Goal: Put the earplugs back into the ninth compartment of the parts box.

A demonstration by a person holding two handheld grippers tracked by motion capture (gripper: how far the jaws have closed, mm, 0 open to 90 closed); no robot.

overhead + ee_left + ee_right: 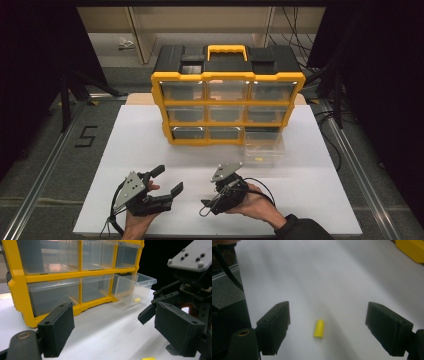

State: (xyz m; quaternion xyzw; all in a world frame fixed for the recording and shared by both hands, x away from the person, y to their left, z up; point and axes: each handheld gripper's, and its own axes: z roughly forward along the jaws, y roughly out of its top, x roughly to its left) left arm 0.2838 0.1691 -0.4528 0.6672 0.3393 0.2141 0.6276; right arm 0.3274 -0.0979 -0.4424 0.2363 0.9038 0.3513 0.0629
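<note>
Yellow peg between your open right jaws, untouched on the white tabletop.

You had two grippers low over the tabletop (150,130): the right gripper (327,327) tilted down, jaws wide around one small yellow peg (319,328); the left gripper (112,327) resting level, jaws wide, holding nothing. A second peg (137,300) lay in the one pulled-out drawer (140,287) of the nine-drawer yellow organizer (227,80). A "5" (86,136) marked the floor.

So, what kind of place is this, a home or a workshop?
Most likely a lab or recording bench, not a home. A white table stands between dark curtains, with metal rails and loose cables on the floor. On it is a yellow drawer organizer, and a person works with the left gripper and right gripper.
</note>
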